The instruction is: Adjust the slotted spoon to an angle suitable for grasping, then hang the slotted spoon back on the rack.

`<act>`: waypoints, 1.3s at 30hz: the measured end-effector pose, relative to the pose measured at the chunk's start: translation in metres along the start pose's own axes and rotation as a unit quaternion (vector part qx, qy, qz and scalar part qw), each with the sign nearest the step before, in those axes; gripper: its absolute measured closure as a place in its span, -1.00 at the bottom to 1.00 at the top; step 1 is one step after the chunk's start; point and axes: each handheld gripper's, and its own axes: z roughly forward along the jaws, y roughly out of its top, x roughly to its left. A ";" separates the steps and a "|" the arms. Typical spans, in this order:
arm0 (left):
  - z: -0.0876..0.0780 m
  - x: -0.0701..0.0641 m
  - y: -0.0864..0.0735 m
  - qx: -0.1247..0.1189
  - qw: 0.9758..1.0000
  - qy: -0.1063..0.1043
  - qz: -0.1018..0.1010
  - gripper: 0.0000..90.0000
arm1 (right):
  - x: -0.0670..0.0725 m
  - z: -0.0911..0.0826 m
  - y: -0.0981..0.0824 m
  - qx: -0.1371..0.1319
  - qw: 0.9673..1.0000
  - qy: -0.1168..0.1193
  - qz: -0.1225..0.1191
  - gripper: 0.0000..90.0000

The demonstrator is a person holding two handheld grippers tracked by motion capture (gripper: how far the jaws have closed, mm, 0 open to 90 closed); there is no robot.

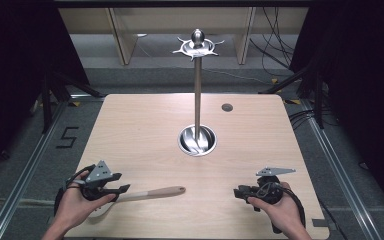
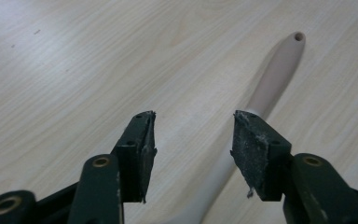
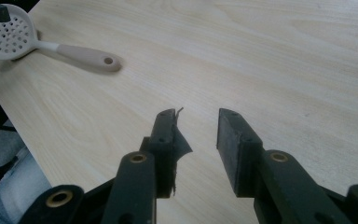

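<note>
The table (image 1: 145,135) is a light wood surface filling the centre of the high view. A metal stand (image 1: 198,80) rises from a round steel base (image 1: 197,140) at the table's centre and ends in a star-shaped ring with a ball on top, in the upper middle of the frame. A small dark disc (image 1: 227,107) sits in the table surface to the upper right of the base.

The slotted spoon (image 1: 152,193) lies flat in the lower left of the high view, its beige handle pointing toward the right of the frame. In the right gripper view, its white perforated head (image 3: 10,38) is at the upper left and the handle end with a hanging hole (image 3: 108,60) points toward the frame's centre.

The left gripper (image 1: 122,189) is held in the left hand (image 1: 77,205) at the lower left of the high view, directly over the head end of the spoon. In the left gripper view, the left gripper (image 2: 193,135) has its 2 jaws spread wide apart. The spoon handle (image 2: 272,79) runs up between them toward the upper right of the frame; neither pad touches it, and nothing is gripped.

The right gripper (image 1: 240,191) is held in the right hand (image 1: 280,212) at the lower right of the high view, well apart from the spoon. In the right gripper view, the right gripper (image 3: 198,133) has its 2 jaws parted with bare table between them, holding nothing.
</note>
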 end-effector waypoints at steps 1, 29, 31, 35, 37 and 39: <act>0.002 -0.004 0.001 -0.004 1.000 -0.006 -0.004 0.16 | 0.000 -0.001 0.000 0.000 1.000 -0.001 0.001 0.49; 0.027 -0.049 0.031 0.009 0.998 -0.063 0.027 0.10 | 0.001 0.003 0.001 0.002 1.000 0.009 0.007 0.40; 0.028 -0.051 0.032 0.011 0.997 -0.066 0.029 0.12 | 0.001 0.003 0.002 0.001 1.000 0.006 0.008 0.40; 0.030 -0.061 0.039 0.048 0.995 -0.075 0.042 0.43 | -0.001 0.001 0.004 -0.009 1.000 0.002 0.007 0.39; 0.036 -0.070 0.048 0.084 0.992 -0.081 0.058 0.73 | -0.005 -0.003 0.006 -0.015 1.000 0.001 0.014 0.39; 0.040 -0.073 0.052 0.094 0.990 -0.085 0.060 0.80 | -0.007 -0.004 0.005 -0.017 1.000 0.001 0.013 0.39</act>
